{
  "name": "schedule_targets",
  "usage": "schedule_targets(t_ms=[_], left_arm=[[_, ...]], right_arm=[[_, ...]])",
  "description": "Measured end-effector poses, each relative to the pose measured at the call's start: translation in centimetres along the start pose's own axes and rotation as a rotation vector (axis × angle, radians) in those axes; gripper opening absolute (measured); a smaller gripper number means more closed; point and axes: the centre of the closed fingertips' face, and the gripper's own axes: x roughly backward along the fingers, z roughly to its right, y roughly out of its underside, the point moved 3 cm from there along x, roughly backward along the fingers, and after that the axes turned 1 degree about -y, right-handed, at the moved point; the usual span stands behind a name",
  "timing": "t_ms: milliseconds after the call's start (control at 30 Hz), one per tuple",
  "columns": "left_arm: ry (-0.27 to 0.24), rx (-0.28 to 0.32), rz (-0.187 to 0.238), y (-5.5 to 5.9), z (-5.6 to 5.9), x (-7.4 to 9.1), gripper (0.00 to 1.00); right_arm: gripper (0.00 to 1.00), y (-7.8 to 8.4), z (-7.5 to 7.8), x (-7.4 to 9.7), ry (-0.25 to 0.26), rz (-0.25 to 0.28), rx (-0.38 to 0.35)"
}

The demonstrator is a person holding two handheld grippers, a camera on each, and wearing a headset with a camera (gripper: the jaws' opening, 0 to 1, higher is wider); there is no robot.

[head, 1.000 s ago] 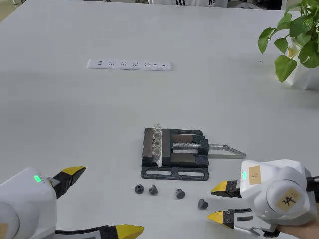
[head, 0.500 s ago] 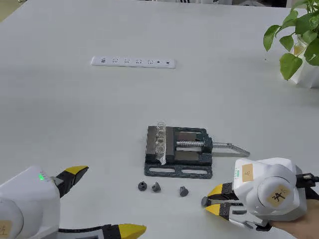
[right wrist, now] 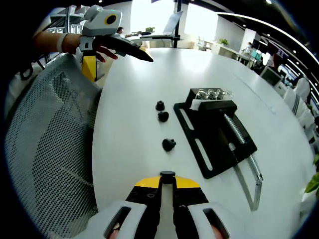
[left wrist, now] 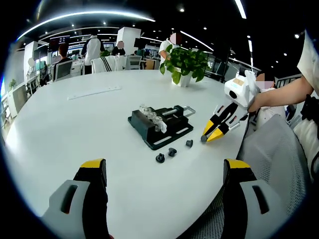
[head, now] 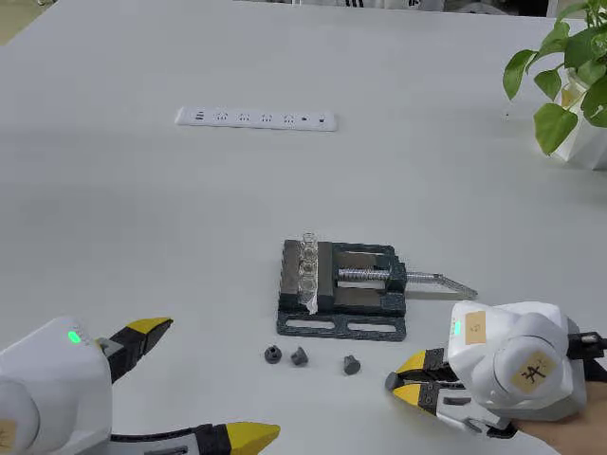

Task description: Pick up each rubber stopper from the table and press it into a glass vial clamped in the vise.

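Right gripper view: right gripper (right wrist: 167, 183) pinched on one stopper (right wrist: 167, 174), well short of the vise (right wrist: 219, 132). Left gripper (left wrist: 164, 167) apart, idle. Advice: centre stopper over a vial (right wrist: 202, 92), press straight down.

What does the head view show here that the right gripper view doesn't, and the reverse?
Head view adds the white, labelled body of the right claw. Right gripper view adds a mesh chair and the person's forearm. Both have the vise with vials, three loose stoppers, the open left claw, and a stopper pinched in the right claw.
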Motion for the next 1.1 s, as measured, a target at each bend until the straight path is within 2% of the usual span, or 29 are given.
schedule_targets(t_ms=[167, 267, 367, 400, 467, 533, 733, 800, 867, 900, 967, 1033, 1067, 1100], left_arm=[[0.024, 0.006, 0.003, -0.5, 0.4, -0.1, 0.97], [0.065, 0.016, -0.005, -0.8, 1.1, -0.5, 0.99], [0.120, 0.049, -0.012, -1.2, 2.1, -1.0, 0.99], [0.161, 0.085, -0.016, -1.3, 2.8, -1.2, 0.99], [0.198, 0.131, -0.004, -1.8, 3.3, -1.4, 0.99], [0.246, 0.198, -0.001, -2.2, 3.9, -1.5, 0.99], [0.418, 0.439, 0.033, -4.0, 5.3, -1.7, 0.99], [0.472, 0.497, 0.040, -4.4, 5.7, -1.7, 0.99], [0.504, 0.540, 0.040, -4.7, 6.1, -1.8, 0.99], [0.543, 0.577, 0.041, -5.0, 6.7, -1.7, 0.99], [0.595, 0.639, 0.054, -5.6, 7.2, -1.6, 0.94], [0.614, 0.692, 0.070, -6.1, 7.3, -1.6, 0.86], [0.623, 0.721, 0.101, -6.6, 7.2, -1.6, 0.85], [0.627, 0.746, 0.112, -6.9, 7.1, -1.7, 0.82]], right_arm=[[0.03, -1.3, 0.3, 1.4, 0.031, 0.054, 0.008], [0.03, -2.5, 0.5, 2.3, 0.048, 0.097, 0.018], [0.03, -3.9, 0.3, 3.4, 0.047, 0.155, 0.010], [0.03, -4.4, 0.3, 3.8, 0.050, 0.173, 0.010], [0.03, -5.1, 0.2, 4.4, 0.056, 0.189, 0.019], [0.03, -6.0, 0.0, 5.0, 0.056, 0.227, 0.018], [0.03, -8.0, -0.6, 6.2, 0.039, 0.320, 0.003], [0.03, -8.5, -0.8, 6.5, 0.033, 0.342, -0.003], [0.03, -8.8, -1.0, 6.6, 0.025, 0.362, -0.004], [0.03, -9.1, -1.2, 6.8, 0.020, 0.376, -0.002], [0.03, -9.5, -1.4, 7.0, 0.009, 0.402, -0.006], [0.02, -9.8, -1.6, 7.3, 0.009, 0.421, -0.005], [0.02, -10.1, -1.8, 7.4, 0.000, 0.434, -0.004], [0.02, -10.3, -1.9, 7.6, 0.001, 0.443, 0.000]])
